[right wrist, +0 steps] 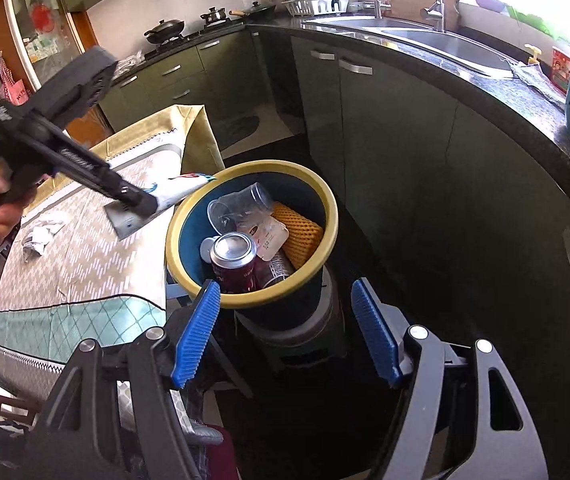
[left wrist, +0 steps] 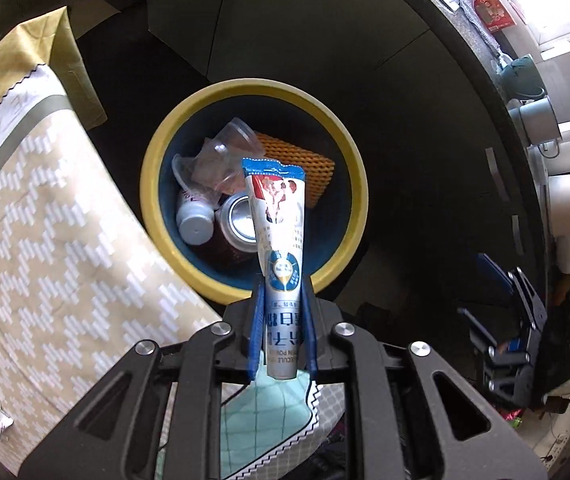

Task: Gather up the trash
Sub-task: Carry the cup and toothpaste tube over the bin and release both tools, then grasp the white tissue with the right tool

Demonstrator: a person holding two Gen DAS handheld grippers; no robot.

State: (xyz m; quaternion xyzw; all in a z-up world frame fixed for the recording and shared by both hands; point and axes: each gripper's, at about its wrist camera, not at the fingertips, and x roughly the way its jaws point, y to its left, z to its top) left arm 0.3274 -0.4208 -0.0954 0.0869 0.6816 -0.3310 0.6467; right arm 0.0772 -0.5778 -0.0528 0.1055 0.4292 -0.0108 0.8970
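A blue bin with a yellow rim (left wrist: 153, 176) (right wrist: 325, 200) stands beside the table. Inside lie a red can (right wrist: 233, 264), a clear plastic cup (right wrist: 245, 204), an orange foam net (right wrist: 297, 236) and a white bottle (left wrist: 195, 224). My left gripper (left wrist: 283, 300) (right wrist: 149, 200) is shut on a white and blue sachet (left wrist: 281, 240) (right wrist: 183, 190), which hangs over the bin's near rim by the table edge. The right gripper (right wrist: 285, 292) is open and holds nothing; it sits just short of the bin's front rim, pointing down at it.
The table with a beige patterned cloth (right wrist: 85, 248) borders the bin on the left; crumpled white paper (right wrist: 41, 236) lies on it. Dark green cabinets and a stone counter (right wrist: 485, 80) with a sink curve behind and right. The bin rests on a low stool (right wrist: 305, 332).
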